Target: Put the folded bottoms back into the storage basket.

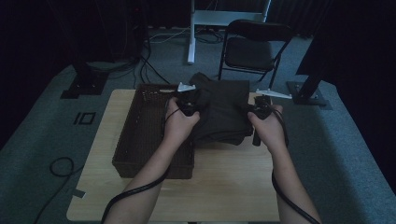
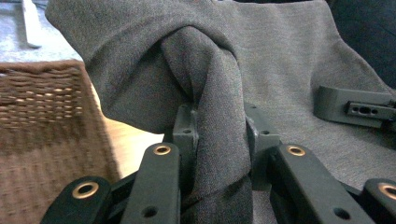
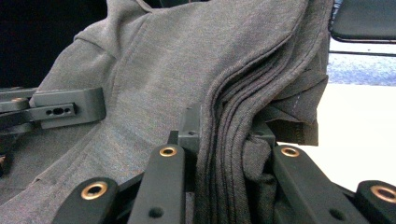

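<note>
Left gripper (image 2: 218, 140) with black jaws clamped on a bunched fold of grey cloth (image 2: 210, 84), cloth spreading far and right, brown wicker basket (image 2: 42, 135) at left, pale wooden table (image 2: 128, 144) between, other gripper (image 2: 355, 107) resting on cloth at right.

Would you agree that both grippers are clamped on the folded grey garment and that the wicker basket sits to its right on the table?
Not quite: the wicker basket sits to the left of the folded grey garment, as the high view shows. The rest holds: the left gripper and the right gripper are both clamped on the garment.
</note>
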`<state>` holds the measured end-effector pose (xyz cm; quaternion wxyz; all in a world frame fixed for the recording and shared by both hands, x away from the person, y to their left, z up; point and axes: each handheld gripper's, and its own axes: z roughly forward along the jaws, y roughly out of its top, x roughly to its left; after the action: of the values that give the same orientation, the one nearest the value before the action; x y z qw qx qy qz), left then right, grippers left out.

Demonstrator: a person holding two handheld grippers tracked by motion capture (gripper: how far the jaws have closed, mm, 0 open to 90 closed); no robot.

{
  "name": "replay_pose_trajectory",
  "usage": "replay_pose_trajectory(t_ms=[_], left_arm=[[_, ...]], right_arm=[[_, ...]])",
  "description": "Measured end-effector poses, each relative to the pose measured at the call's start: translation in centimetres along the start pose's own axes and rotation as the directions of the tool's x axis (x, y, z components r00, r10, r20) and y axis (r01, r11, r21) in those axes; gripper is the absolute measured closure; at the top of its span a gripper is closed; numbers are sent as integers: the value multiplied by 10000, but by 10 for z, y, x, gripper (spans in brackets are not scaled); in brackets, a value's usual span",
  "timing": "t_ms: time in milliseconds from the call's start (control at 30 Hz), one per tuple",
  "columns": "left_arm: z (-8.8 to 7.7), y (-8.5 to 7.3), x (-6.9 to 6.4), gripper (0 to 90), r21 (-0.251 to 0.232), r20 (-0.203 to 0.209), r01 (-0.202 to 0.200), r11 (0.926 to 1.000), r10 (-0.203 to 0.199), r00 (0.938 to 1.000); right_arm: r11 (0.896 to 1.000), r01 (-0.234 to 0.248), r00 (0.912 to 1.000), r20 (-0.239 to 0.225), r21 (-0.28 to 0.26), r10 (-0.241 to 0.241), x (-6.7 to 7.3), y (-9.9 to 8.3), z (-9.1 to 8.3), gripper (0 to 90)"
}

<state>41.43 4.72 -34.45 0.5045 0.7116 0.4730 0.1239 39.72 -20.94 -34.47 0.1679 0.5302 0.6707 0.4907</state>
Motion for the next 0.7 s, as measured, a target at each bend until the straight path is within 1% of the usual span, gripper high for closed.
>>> replay_pose_trajectory(t_ms=[33,67,200,267,300,333,367,433,467,500,533,700], left_arm=[[0,0,0,710,0,0,0,10000,0,10000],[-7,3,7,710,-60,-7,76,10000,-76,10000],[-24,11,19,709,-167,-149,75,9998,-78,9999],[-34,16,26,709,-150,-250,-33,9999,30,9997],[-34,16,26,709,-150,-250,-33,9999,30,9997],[-44,20,32,709,-174,-339,-109,9998,103,9994],[-49,21,36,709,-210,-373,-116,9997,108,9992],[-58,24,42,709,-252,-453,-99,9996,88,9989],[-58,24,42,709,-252,-453,-99,9996,88,9989],[-62,25,46,709,-273,-536,-130,9995,115,9985],[-69,26,52,709,-267,-613,-166,9995,150,9980],[-85,28,69,709,-337,-799,-185,9993,158,9967]], right_arm=[[10000,51,10000,-14,26,-51,4,3,2,742],[9999,109,9999,-42,30,-109,9,6,3,743],[9995,313,9994,-149,39,-312,29,17,9,742],[9993,373,9990,-261,17,-372,39,22,12,742],[9992,405,9987,-305,41,-403,45,24,14,742],[9992,405,9985,-378,46,-403,50,26,15,742],[9990,437,9982,-421,51,-435,55,29,17,742],[9989,471,9975,-537,67,-467,65,33,21,742],[9989,471,9975,-537,67,-467,65,33,21,742],[9980,618,9966,-559,105,-611,77,36,25,742],[9977,670,9961,-582,109,-663,81,37,27,742],[9972,732,9942,-796,121,-720,103,43,36,742]])
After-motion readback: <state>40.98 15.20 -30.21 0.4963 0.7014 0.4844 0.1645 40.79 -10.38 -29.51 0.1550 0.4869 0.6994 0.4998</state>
